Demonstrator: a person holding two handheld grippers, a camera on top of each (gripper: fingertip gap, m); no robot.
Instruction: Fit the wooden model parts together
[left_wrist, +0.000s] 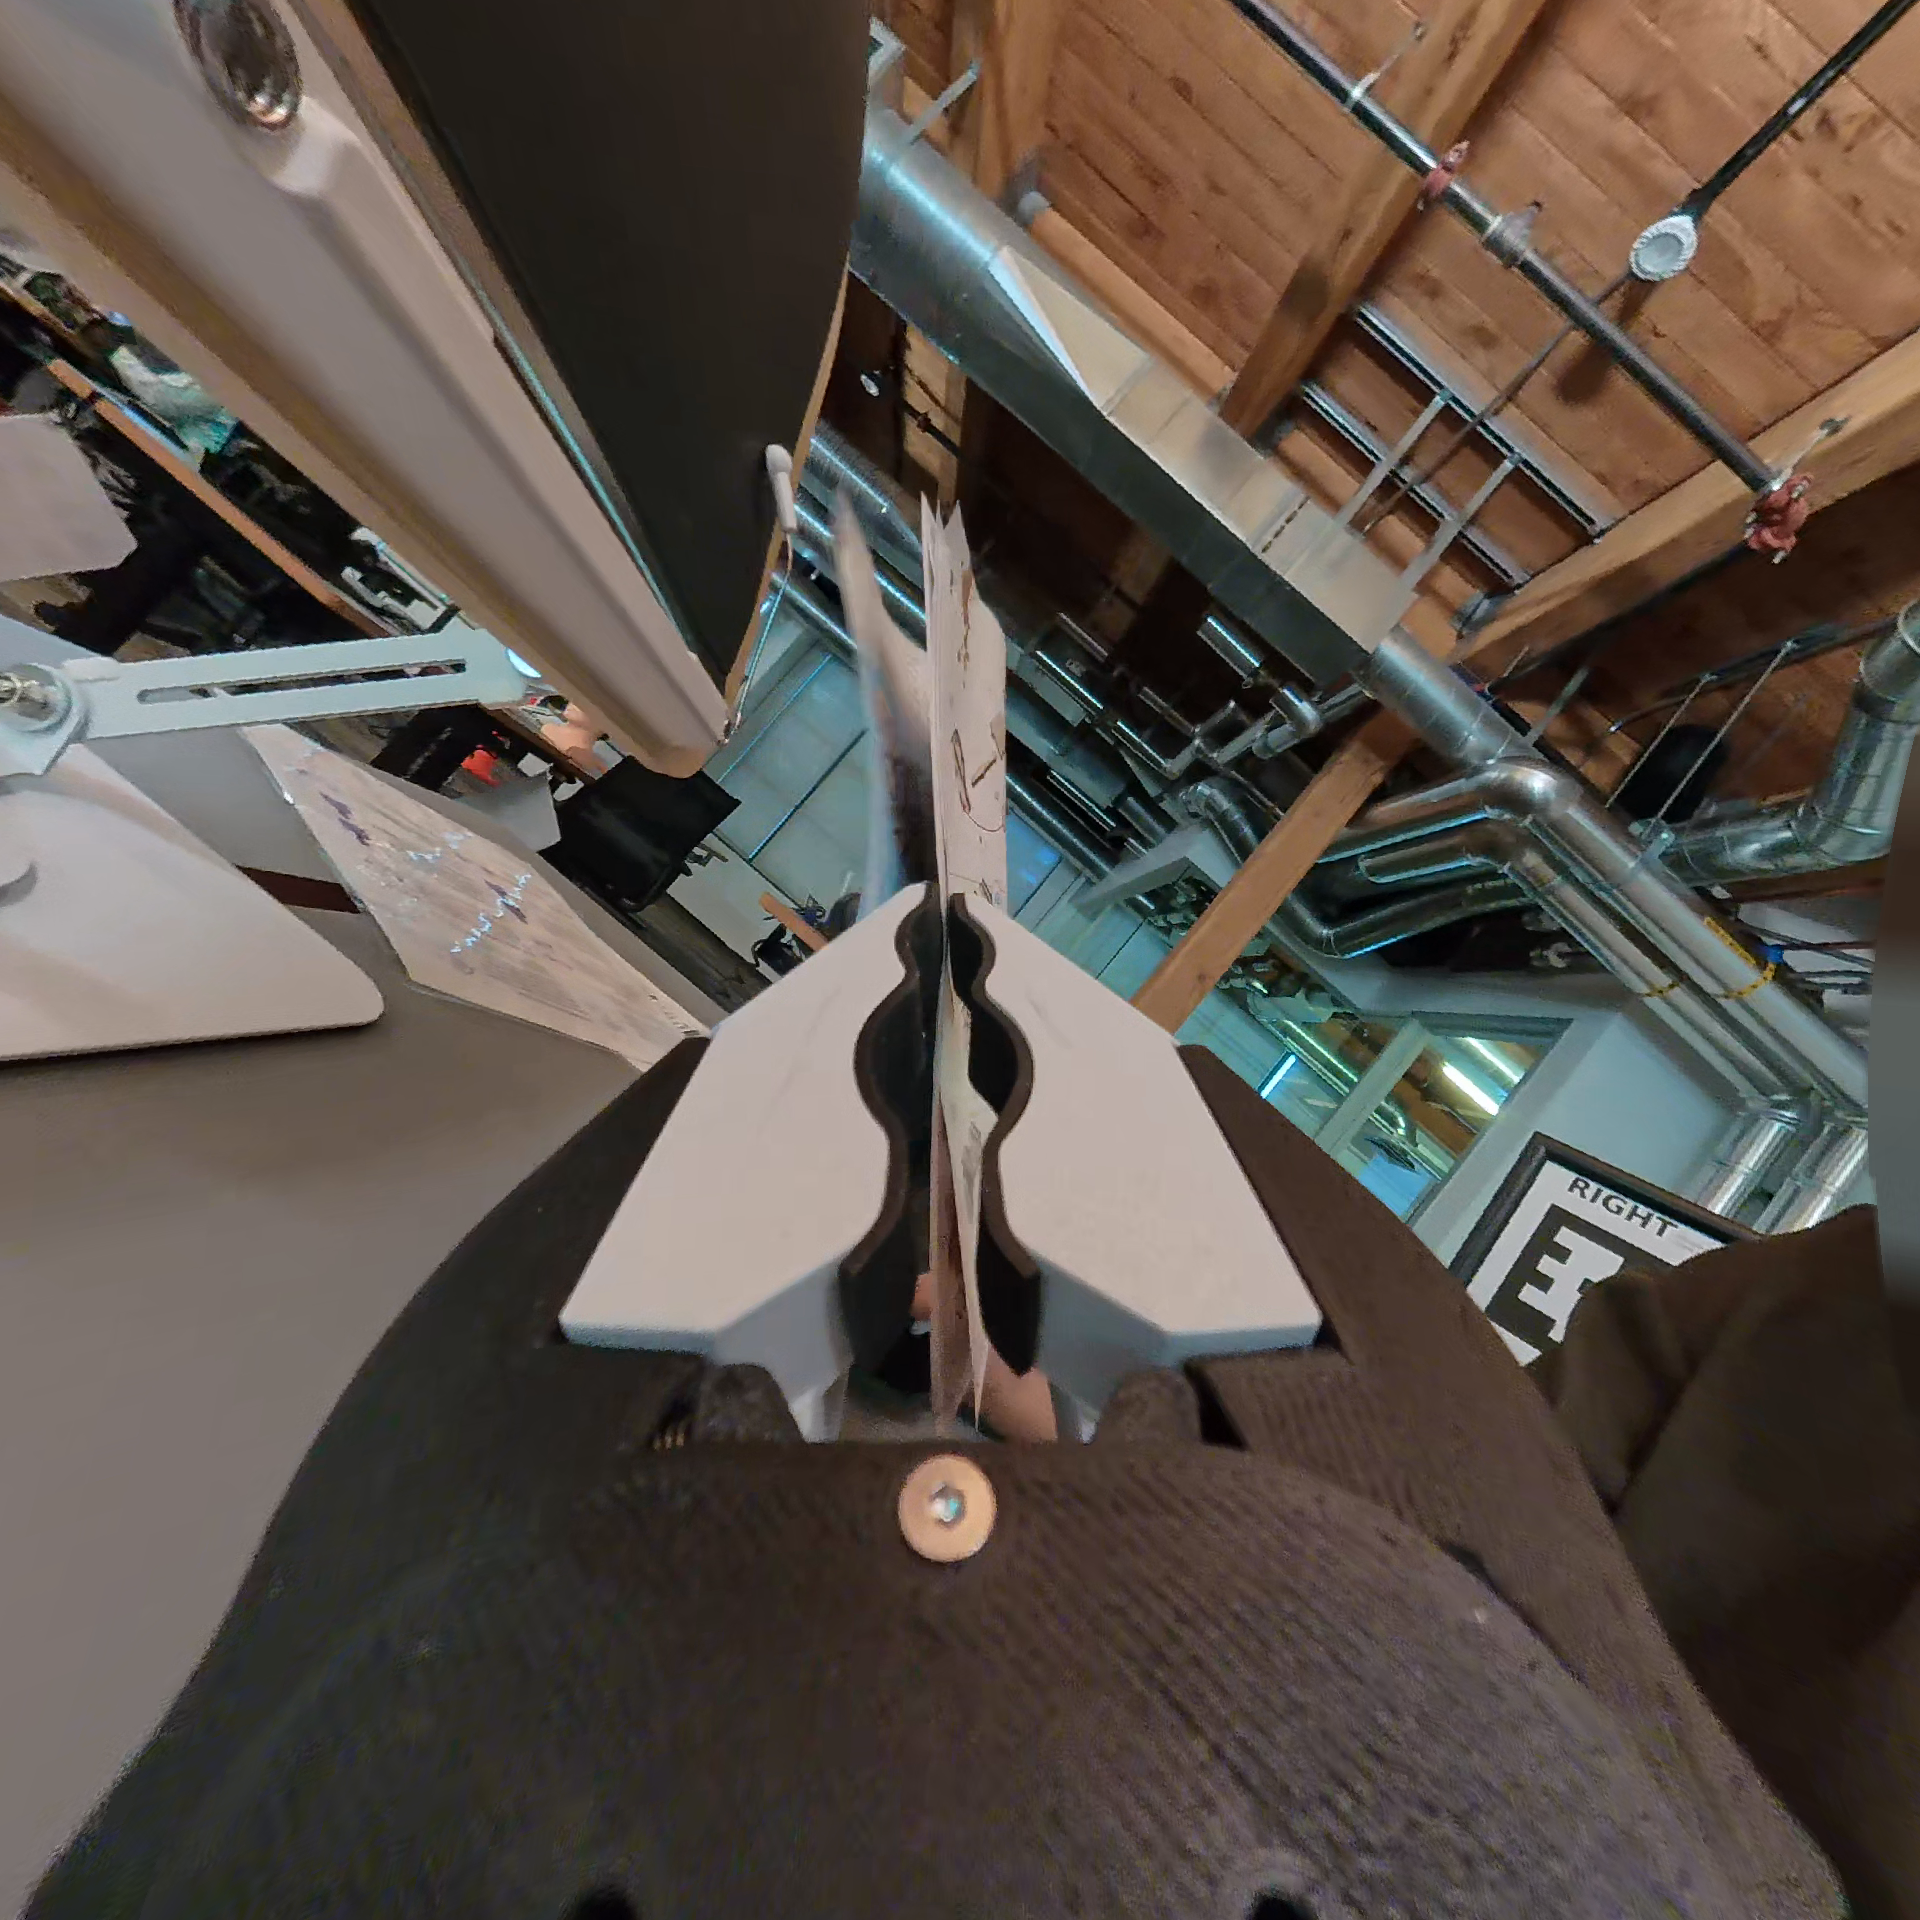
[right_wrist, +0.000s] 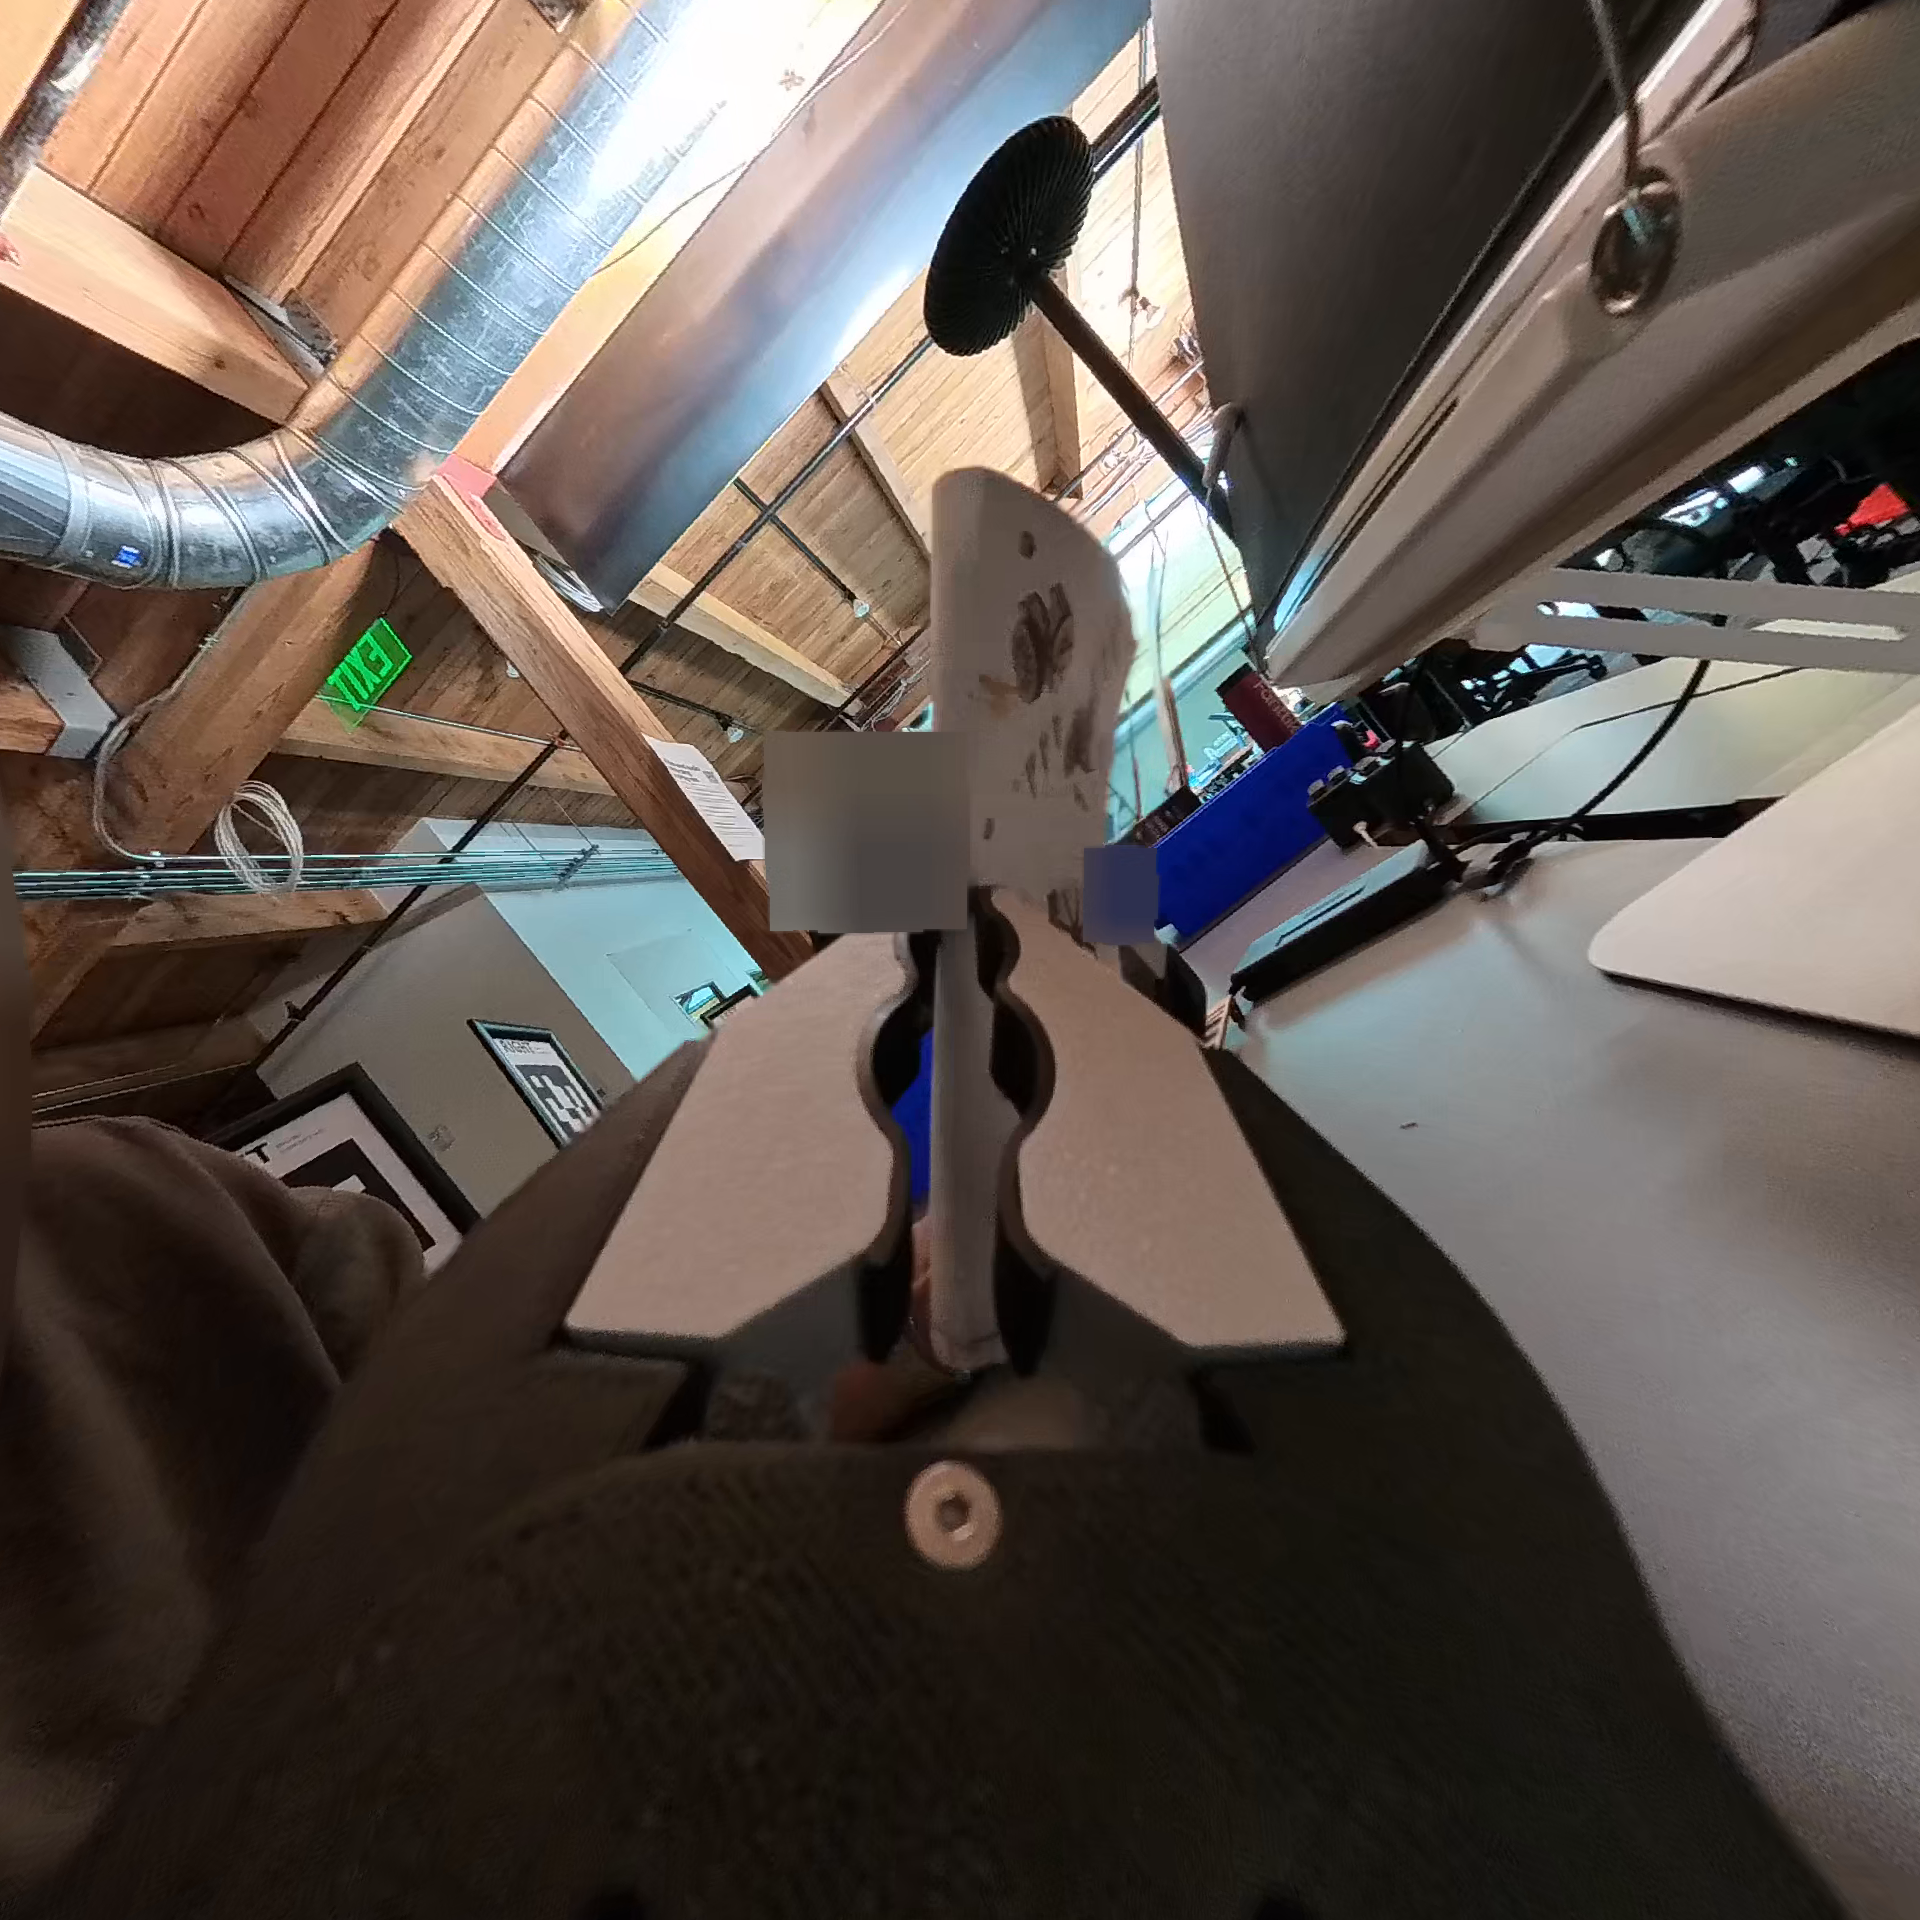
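Left gripper (left_wrist: 948, 914) pinches a thin, pale printed wooden sheet (left_wrist: 966, 727) edge-on. Right gripper (right_wrist: 961, 925) pinches a thicker white wooden panel with brown markings (right_wrist: 1023, 675), upright.

The left claw (left_wrist: 948, 914) is closed on a thin flat model part (left_wrist: 966, 727), pale with brown printed marks, which stands edge-on between the 2 grey fingers (left_wrist: 769, 1132) and sticks out past their tips. The claw is tilted upward, toward wooden ceiling beams (left_wrist: 1320, 270) and silver ducts (left_wrist: 1122, 416). At left, a grey table (left_wrist: 312, 1195) carries a white monitor stand (left_wrist: 156, 935) and a printed sheet (left_wrist: 488, 914).
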